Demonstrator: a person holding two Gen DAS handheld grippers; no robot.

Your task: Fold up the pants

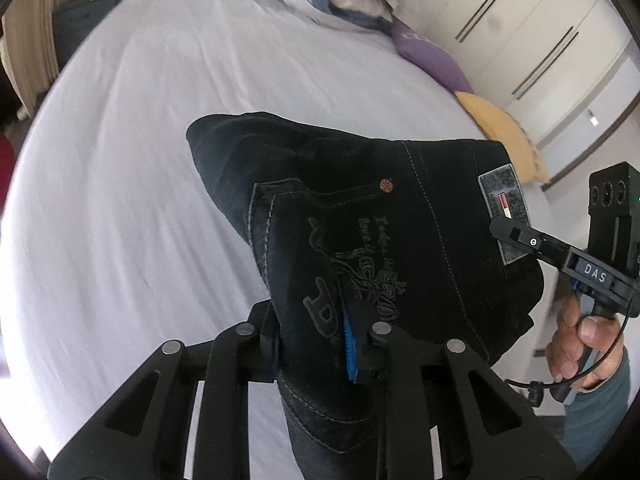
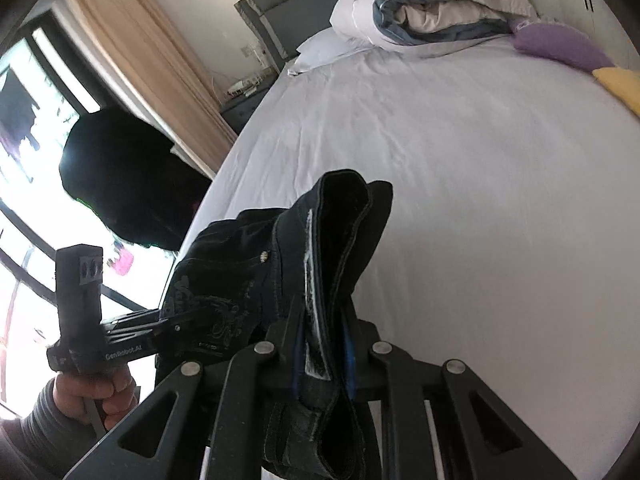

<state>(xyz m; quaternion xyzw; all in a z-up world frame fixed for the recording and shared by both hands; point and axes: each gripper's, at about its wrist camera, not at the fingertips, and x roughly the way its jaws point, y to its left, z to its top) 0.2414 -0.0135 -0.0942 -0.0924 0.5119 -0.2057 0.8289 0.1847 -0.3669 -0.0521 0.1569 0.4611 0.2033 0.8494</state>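
Pants [image 1: 360, 240] legs cut off below

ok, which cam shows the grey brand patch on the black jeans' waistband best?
Left wrist view. The grey rectangular brand patch faces the camera flat on the black denim jeans, partly covered by the right gripper clamped there. The right wrist view shows it only edge-on, a pale strip between that gripper's closed fingers.

Dark embroidered jeans [image 1: 360, 216], bunched, lifted above the bed sheet [image 1: 140, 160]
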